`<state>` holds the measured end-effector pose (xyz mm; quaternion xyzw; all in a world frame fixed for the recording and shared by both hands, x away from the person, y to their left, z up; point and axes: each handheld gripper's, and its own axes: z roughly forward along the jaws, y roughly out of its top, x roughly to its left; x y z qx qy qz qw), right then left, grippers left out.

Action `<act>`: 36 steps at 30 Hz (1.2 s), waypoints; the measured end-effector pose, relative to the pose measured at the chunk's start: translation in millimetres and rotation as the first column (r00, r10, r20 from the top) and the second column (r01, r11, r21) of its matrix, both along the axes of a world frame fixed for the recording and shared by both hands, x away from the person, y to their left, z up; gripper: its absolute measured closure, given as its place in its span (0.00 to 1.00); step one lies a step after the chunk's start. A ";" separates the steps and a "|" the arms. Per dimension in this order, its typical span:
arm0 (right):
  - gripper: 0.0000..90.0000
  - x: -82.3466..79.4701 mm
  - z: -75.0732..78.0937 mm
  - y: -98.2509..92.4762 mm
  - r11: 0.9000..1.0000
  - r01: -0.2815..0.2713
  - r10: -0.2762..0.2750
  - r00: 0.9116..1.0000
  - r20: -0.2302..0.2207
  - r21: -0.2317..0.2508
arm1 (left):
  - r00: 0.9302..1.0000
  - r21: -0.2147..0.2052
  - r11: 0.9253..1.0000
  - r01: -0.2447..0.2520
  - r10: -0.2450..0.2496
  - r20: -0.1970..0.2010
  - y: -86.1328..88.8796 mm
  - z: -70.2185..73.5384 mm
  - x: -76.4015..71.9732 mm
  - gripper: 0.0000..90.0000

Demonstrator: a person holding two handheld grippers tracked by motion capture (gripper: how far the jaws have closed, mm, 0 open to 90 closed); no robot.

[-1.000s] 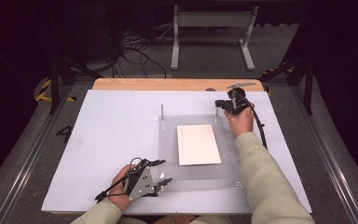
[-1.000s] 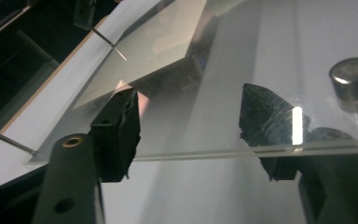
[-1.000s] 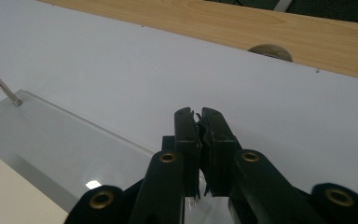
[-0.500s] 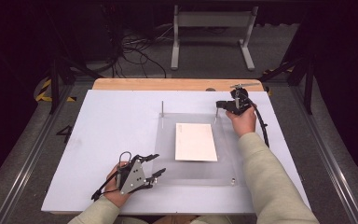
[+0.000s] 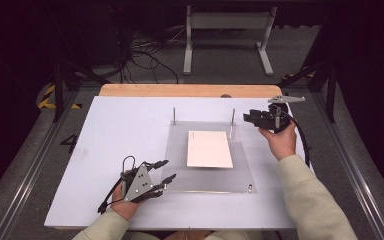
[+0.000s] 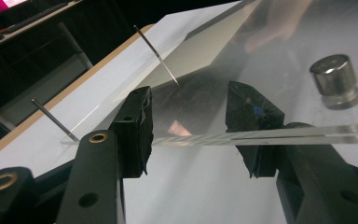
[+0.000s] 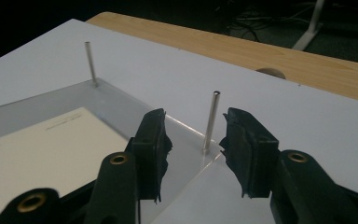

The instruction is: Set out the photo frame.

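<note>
while the left tool (image 5: 164,176) lies low, spread at the clear plate's (image 5: 180,170) edge, the right tool (image 5: 250,118), just opening, brackets a pin (image 7: 209,122).

Left gripper (image 5: 164,176) half-spread, right gripper (image 5: 247,118) (raised) jaws just opening

My high view looks forward and down from above the near edge of the table (image 5: 130,115), taking in the whole white top, both forearms and the floor beyond. My left gripper view rides low at the near edge of the clear plate (image 6: 307,133), looking along its jaws across the plate toward two thin pins (image 6: 156,53) at the far side. My right gripper view sits close at the plate's far right corner, facing a pin (image 7: 210,122) between its jaws. All three share the plate (image 5: 240,170), the pins (image 5: 232,117) and the sheet of paper (image 5: 209,149).
</note>
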<state>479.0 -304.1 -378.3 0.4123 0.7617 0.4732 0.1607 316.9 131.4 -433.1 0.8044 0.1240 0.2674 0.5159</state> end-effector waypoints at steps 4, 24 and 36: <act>0.63 -29.7 4.3 -6.6 0.998 -0.056 0.058 0.996 0.066 -0.036 | 1.000 -0.013 1.000 -0.008 0.008 -0.026 -2.0 6.8 1.3 0.56; 0.50 -137.7 0.3 -18.9 0.983 -0.152 0.173 0.955 0.239 -0.104 | 0.997 -0.008 1.000 -0.012 0.011 -0.082 -7.2 34.9 9.4 0.59; 0.46 -159.7 -1.8 -13.9 0.960 -0.184 0.230 0.949 0.216 -0.211 | 0.995 -0.021 1.000 -0.020 0.018 -0.100 -7.9 40.2 10.7 0.59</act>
